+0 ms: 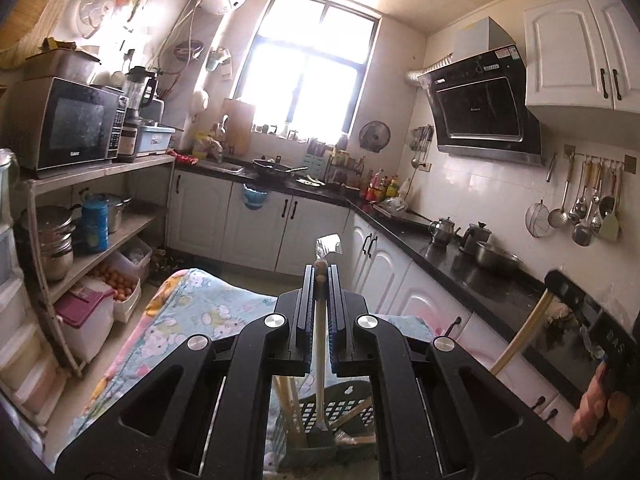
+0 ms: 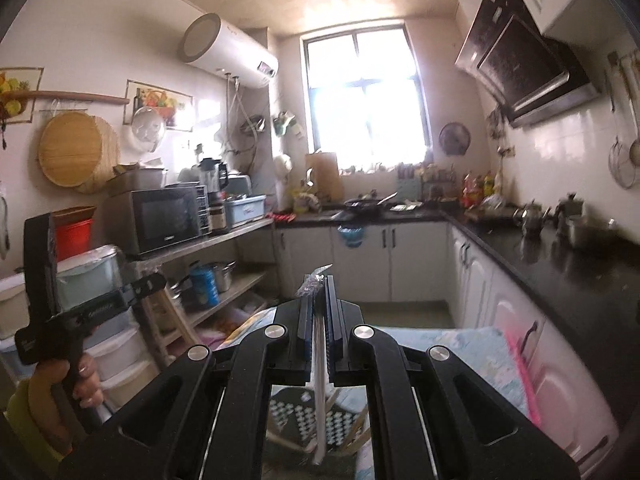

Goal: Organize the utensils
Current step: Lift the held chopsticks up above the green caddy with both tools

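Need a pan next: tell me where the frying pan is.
Left wrist view: the frying pan sits on the far black counter below the window, right of the sink.

This is a lived-in home kitchen. White arched-door cabinets [image 1: 256,220] run in an L under a black stone table [image 1: 452,256], below a bright dark-framed window [image 1: 308,76]. A slanted black range hood [image 1: 484,108] hangs under a white wall cupboard [image 1: 580,52], and steel ladles and strainers on a wall rail [image 1: 588,208] dangle beside it. Opposite, a black-fronted microwave oven [image 1: 68,128] tops an open shelf rack [image 1: 100,248] of steel pots (eggs in a bin beneath). A white cylindrical water heater [image 2: 228,52] is mounted high.
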`<state>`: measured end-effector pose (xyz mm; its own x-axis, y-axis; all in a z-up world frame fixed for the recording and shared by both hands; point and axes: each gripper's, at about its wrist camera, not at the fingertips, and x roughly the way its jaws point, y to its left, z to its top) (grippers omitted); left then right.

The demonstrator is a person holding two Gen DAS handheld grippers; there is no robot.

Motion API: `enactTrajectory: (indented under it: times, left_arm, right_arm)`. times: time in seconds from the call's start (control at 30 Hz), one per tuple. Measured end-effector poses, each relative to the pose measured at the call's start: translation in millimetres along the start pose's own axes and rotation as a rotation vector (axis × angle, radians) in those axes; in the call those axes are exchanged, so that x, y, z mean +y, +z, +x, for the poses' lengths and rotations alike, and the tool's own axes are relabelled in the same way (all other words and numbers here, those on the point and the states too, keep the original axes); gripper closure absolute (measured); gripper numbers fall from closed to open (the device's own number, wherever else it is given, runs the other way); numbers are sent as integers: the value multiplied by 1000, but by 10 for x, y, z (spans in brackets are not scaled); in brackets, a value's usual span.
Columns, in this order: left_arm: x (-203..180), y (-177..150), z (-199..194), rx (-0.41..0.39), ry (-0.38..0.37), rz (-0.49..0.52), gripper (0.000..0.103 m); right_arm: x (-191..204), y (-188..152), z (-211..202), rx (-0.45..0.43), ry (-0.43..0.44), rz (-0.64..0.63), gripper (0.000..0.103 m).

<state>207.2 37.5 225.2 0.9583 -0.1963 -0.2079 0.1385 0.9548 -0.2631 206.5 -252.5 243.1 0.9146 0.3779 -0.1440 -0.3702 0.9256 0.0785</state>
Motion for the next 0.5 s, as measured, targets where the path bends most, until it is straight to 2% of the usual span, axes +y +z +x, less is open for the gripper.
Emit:
enactTrajectory:
  times: [0.13,0.5]
  left_arm:
    - [-29,-84,84,3,0,12,102]
    - [105,-365,392,46,11,-9,102]
  right_arm:
    - [-18,6,98,-19,-51,-33,98]
    - [-185,-283,542,31,-43,43,98]
